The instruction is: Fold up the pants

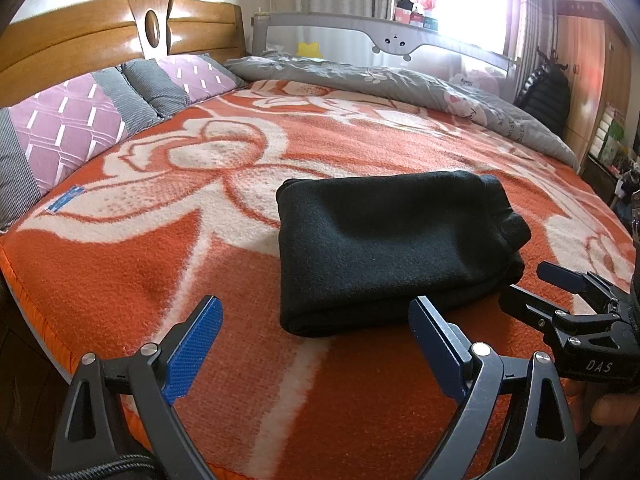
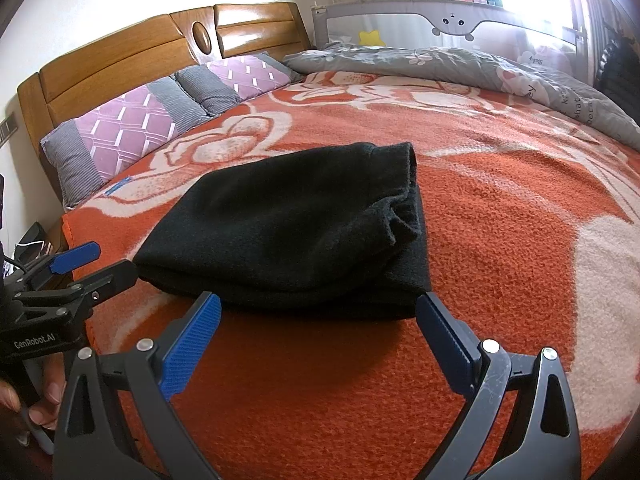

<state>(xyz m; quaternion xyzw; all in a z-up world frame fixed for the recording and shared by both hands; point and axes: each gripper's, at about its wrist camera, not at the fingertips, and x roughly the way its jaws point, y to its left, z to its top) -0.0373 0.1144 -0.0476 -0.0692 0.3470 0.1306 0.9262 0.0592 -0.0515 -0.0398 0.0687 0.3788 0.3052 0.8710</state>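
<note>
Left to right: the left gripper (image 1: 316,344), fingers spread and empty, just short of the folded black pants (image 1: 392,248) lying on the orange floral blanket (image 1: 160,280), and the right gripper (image 2: 318,340), likewise spread wide, holding nothing, beside the bundle's near edge.

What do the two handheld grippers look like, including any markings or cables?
The left gripper and right gripper match: dark grey angular frames with silver pivot screws and two fingers faced with ribbed blue pads. The left body reads "GenRobot.AI", the right body "DAS". A braided black cable runs under the left one. No sleeves show.
</note>
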